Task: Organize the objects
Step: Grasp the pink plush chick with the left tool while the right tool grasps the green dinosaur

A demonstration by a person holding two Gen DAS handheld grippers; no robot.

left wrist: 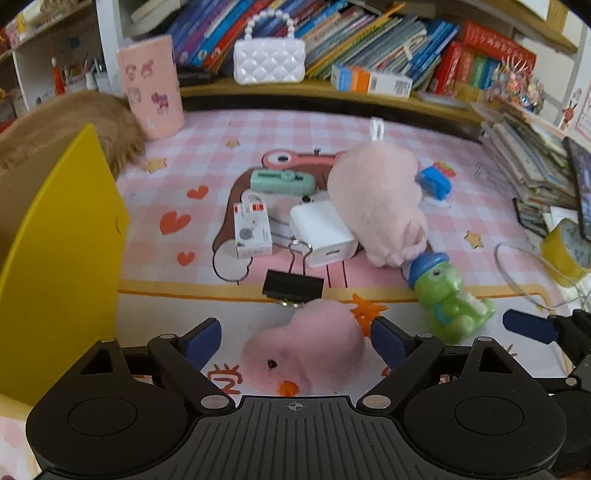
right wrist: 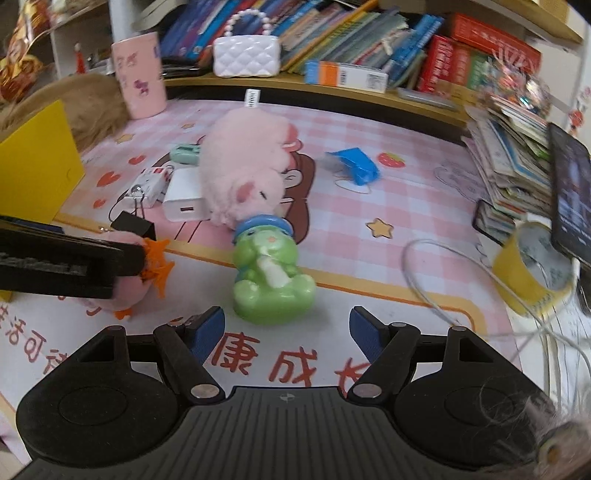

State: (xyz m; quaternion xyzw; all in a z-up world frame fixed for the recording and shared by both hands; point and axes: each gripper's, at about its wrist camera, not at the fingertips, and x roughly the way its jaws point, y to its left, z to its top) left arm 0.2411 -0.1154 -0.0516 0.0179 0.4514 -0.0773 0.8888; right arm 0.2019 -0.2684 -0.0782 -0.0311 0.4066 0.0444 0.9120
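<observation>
Between left gripper (left wrist: 295, 341) spread fingers: pink duck plush (left wrist: 306, 347) (untouched); right gripper (right wrist: 286, 328) released, bare mat (right wrist: 369, 236) ahead.

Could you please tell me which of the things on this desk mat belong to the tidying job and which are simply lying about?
Job items:
small pink plush, between the open left gripper fingers
green dinosaur toy, ahead of the open right gripper
black binder clip
white charger
big pink plush
yellow box

Lying about:
shelf books
white handbag
tape roll
</observation>
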